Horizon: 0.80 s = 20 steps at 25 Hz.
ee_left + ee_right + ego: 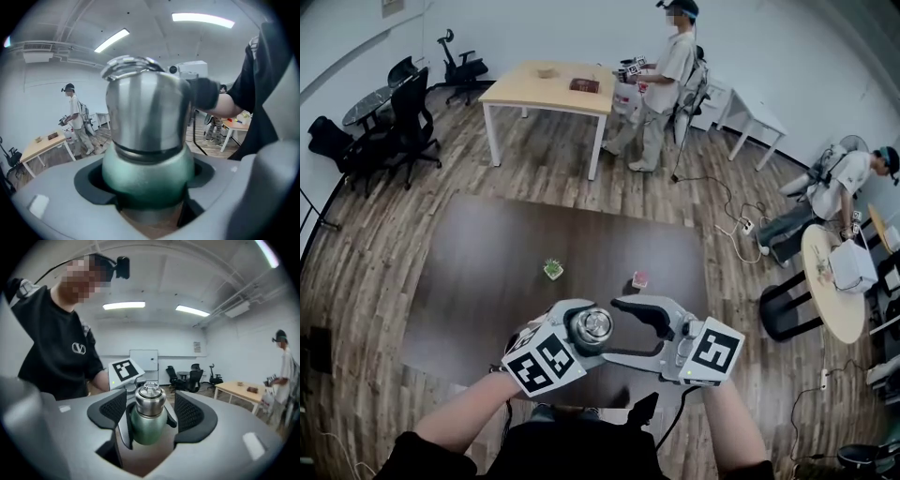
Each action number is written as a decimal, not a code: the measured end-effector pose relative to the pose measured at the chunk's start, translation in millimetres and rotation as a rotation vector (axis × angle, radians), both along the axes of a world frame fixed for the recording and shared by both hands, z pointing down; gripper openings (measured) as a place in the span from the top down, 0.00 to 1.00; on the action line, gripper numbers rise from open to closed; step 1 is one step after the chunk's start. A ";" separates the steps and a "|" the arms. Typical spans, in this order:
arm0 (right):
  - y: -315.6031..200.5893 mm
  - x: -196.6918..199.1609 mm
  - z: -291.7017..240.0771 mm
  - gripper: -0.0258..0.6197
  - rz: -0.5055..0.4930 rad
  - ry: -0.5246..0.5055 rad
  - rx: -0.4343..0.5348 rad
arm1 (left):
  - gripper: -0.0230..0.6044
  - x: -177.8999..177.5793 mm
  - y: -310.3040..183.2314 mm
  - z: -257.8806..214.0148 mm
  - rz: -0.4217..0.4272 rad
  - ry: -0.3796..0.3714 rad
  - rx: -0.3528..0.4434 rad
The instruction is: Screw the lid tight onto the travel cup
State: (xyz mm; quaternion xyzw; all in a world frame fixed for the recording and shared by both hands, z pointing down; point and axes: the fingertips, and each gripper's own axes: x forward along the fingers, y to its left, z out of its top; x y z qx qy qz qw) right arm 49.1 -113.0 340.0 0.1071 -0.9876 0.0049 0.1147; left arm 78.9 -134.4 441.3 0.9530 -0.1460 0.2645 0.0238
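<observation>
The travel cup (147, 426) has a green body and a steel lid (150, 398) on top. My left gripper (147, 197) is shut on the green body (147, 164) and holds the cup above the near edge of the dark table (487, 272). In the head view the lid (592, 326) faces up between the two grippers. My right gripper (150, 411) reaches in from the right, its jaws on either side of the lid. A gap shows between each mesh pad (193, 412) and the steel, so the right gripper (614, 328) is open.
A small green object (553, 269) and a small red one (639, 279) sit on the dark table. Beyond it stand a light wooden table (548, 89), office chairs (403, 112) and a standing person (661, 84). Another person (844, 187) sits at the right by a round table (839, 281).
</observation>
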 end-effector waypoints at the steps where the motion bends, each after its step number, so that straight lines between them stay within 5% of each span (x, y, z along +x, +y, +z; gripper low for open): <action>1: 1.2 -0.9 1.4 0.48 -0.039 0.036 0.006 | 0.33 1.7 4.1 0.5 0.017 -0.005 -0.005; 5: 2.6 -6.2 -0.4 0.49 -0.129 0.051 -0.015 | 0.33 7.0 13.3 3.0 0.057 -0.017 -0.013; 7: 3.9 -6.9 1.2 0.59 -0.162 0.057 -0.020 | 0.33 6.1 13.4 3.3 0.057 -0.028 -0.003; 9: 2.1 -8.4 4.6 0.59 -0.135 0.062 -0.025 | 0.33 3.4 10.7 5.5 0.035 -0.031 -0.006; 11: -4.3 -12.9 8.1 0.59 -0.014 0.051 -0.046 | 0.33 -1.2 3.9 9.8 -0.013 -0.031 -0.015; 16: -23.8 -22.6 15.8 0.59 0.483 0.032 -0.035 | 0.33 -13.8 -17.2 17.7 -0.127 -0.040 -0.018; 18: -24.9 -23.0 17.1 0.59 0.567 0.044 -0.009 | 0.33 -13.1 -18.9 18.4 -0.133 -0.031 -0.021; 20: -24.1 -23.2 17.6 0.59 0.541 0.048 -0.002 | 0.33 -12.2 -18.9 18.2 -0.123 -0.027 -0.019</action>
